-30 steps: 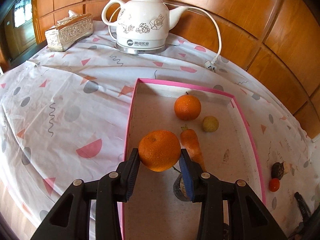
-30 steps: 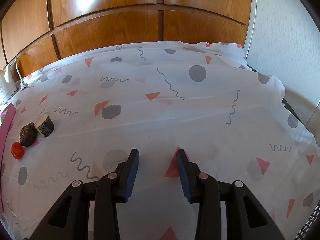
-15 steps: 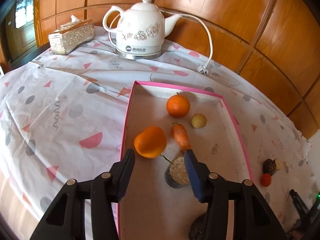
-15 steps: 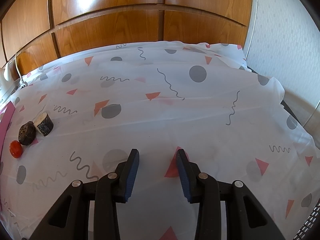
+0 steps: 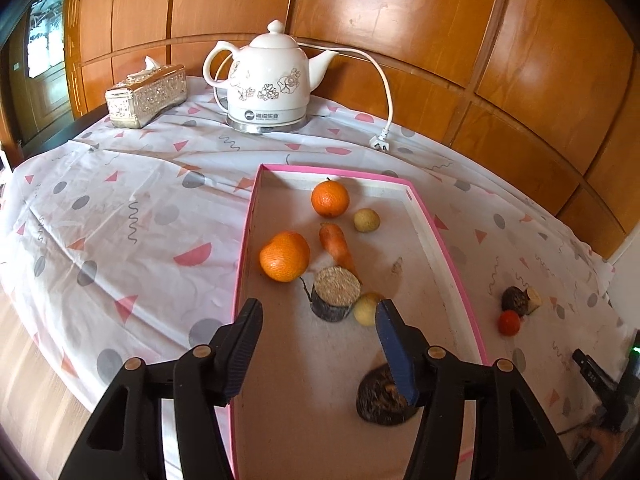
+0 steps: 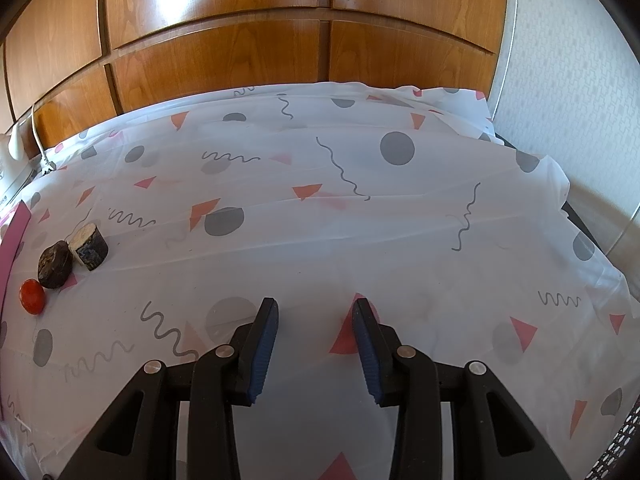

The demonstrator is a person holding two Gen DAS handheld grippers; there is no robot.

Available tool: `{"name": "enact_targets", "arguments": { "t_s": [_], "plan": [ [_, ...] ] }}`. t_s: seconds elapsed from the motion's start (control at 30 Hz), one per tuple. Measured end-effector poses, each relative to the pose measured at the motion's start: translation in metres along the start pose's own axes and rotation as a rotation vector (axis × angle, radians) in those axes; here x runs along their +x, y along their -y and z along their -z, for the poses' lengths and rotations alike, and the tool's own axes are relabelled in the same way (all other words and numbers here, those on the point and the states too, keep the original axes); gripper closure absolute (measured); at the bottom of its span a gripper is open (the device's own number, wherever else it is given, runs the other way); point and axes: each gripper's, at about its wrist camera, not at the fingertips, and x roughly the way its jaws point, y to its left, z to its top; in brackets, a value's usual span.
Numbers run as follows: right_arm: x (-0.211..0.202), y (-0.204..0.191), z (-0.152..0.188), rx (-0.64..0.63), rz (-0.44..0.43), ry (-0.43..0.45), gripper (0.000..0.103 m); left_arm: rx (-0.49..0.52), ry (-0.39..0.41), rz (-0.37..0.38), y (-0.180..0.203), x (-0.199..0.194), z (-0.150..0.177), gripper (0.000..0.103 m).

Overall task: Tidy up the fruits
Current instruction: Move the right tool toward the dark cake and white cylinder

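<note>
My right finger covering part of the dark lump in the pink tray, small yellow fruit half behind it, tray's near end cut off at btm edge, pink tray edge clipped at left, black device at rt edge unidentifiable

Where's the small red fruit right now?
The small red fruit lies on the tablecloth outside the pink tray, right of it in the left wrist view, beside a dark lump.

Glossy ceramic kettle (wood panelling polished).
</note>
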Motion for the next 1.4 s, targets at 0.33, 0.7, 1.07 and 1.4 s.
{"name": "enact_targets", "arguments": {
  "t_s": [0.33, 0.7, 1.07, 1.4],
  "plan": [
    [-0.005, -0.016, 0.000, -0.033, -0.027, -0.007, 0.064, -0.010, -0.009, -0.004, -0.006, -0.007, 0.015, 0.041],
    [-0.011, -0.057, 0.000, -0.112, -0.177, -0.042, 0.064, -0.055, 0.005, -0.011, -0.022, -0.015, 0.021, 0.041],
    [-0.019, -0.100, -0.017, -0.152, -0.347, -0.061, 0.064, -0.088, 0.003, -0.002, -0.032, -0.018, 0.023, 0.041],
    [-0.003, -0.131, -0.041, -0.157, -0.381, -0.079, 0.064, -0.109, -0.012, 0.005, -0.036, -0.016, 0.024, 0.041]
  ]
}}
